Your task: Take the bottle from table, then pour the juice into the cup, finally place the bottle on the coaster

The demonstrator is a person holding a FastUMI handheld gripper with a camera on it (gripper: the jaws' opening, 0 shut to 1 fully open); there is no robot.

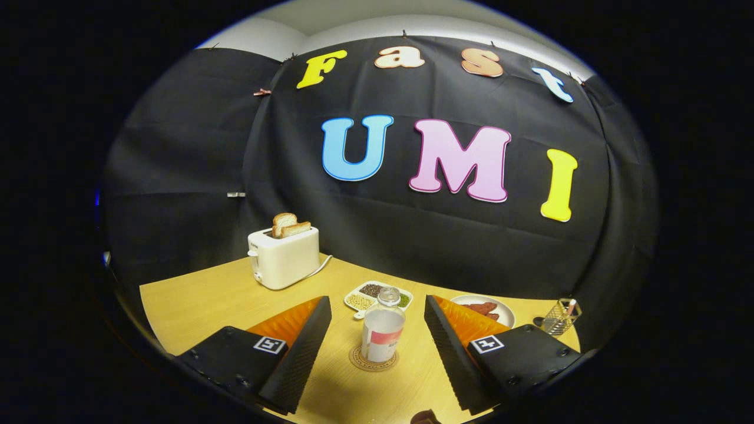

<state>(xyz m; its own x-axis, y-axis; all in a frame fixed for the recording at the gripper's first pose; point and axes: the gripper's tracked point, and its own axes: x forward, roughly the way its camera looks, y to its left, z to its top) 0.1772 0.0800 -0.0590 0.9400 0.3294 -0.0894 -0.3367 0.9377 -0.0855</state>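
Observation:
A clear bottle with a red-and-white label and a clear cap stands upright on a round cork coaster on the wooden table. It holds a pale liquid. My gripper is open, its two fingers spread wide on either side of the bottle with a clear gap on each side; neither finger touches it. The bottle stands between the fingertips, roughly centred. A clear glass cup with a straw stands at the far right, beyond the right finger.
A white toaster with two bread slices stands at the back left, its cord trailing right. Behind the bottle lies a divided white dish of beans and grains. A white plate with sausages sits behind the right finger.

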